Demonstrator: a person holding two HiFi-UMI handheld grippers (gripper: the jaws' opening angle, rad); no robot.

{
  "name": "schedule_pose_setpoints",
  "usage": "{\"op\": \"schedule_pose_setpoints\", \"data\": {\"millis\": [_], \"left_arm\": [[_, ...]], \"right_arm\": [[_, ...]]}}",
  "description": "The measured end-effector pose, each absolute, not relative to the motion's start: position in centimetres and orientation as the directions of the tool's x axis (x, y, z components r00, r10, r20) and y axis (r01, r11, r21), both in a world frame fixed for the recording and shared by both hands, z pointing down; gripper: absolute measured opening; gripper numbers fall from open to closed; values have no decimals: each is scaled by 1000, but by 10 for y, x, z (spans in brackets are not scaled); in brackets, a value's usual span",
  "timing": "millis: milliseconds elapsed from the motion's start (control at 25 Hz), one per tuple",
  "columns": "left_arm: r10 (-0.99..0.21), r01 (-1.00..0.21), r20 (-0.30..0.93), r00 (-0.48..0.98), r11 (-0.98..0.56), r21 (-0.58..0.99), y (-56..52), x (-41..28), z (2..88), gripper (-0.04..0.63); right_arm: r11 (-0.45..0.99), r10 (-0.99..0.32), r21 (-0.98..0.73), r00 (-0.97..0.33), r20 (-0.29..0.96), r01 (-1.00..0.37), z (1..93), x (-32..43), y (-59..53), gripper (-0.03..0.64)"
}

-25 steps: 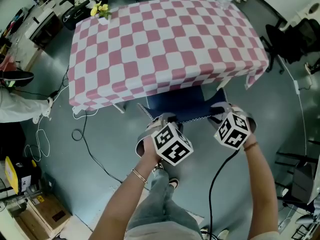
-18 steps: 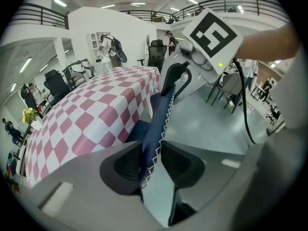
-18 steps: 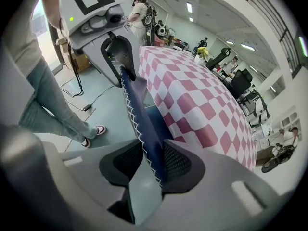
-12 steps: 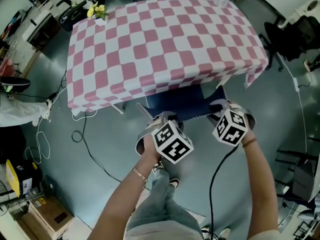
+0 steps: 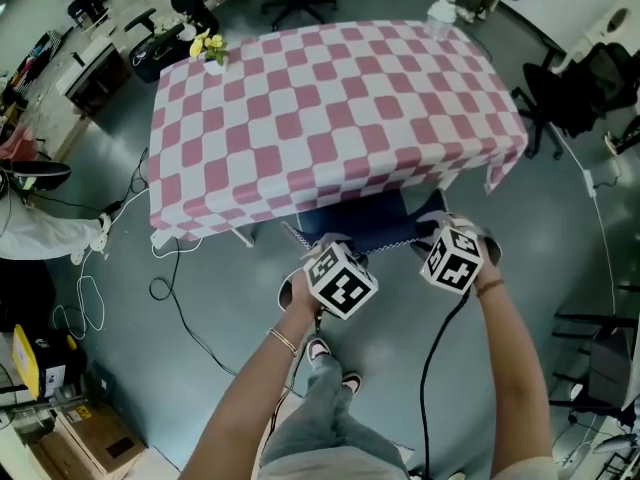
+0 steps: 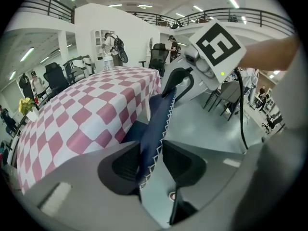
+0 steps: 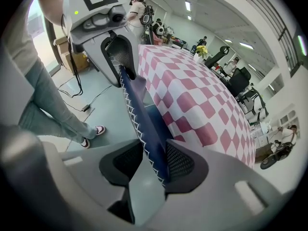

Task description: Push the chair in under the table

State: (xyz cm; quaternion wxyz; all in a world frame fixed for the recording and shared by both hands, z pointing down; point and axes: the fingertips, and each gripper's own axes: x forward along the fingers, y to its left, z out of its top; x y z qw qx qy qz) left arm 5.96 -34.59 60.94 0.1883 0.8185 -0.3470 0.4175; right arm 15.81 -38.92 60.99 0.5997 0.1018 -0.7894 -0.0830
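— How many tables and chairs?
— One table draped in pink-and-white checked cloth (image 5: 330,108), one dark-blue fabric chair (image 5: 360,218).
— And on top?
— One bunch of yellow flowers (image 5: 208,46); at the far corner, possibly one clear plastic bottle (image 5: 440,10).

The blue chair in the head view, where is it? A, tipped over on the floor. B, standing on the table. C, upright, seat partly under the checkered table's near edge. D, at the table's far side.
C: the blue chair stands upright at the near edge of the checkered table, with its seat partly hidden under it.
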Motion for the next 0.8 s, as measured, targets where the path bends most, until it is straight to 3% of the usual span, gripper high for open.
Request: {"op": "schedule_pose_setpoints", "data": {"millis": [240, 480, 600, 800], "left_arm": [[-446, -731, 792, 417, -682, 1, -339, 55, 586, 147], [-504, -765, 750, 429, -643, 5, -328, 39, 549, 158], [-570, -804, 702, 428, -594, 8, -328, 31, 521, 158], [-767, -892, 527, 366, -451, -36, -335, 11, 448, 158]], "right_arm": [[947, -322, 310, -290, 901, -87, 594, 160, -384, 137], [929, -368, 306, -442, 818, -207, 545, 147, -369, 137], [892, -444, 294, -545, 711, -343, 511, 143, -362, 136], [764, -632, 209, -644, 432, -610, 443, 143, -352, 135]]}}
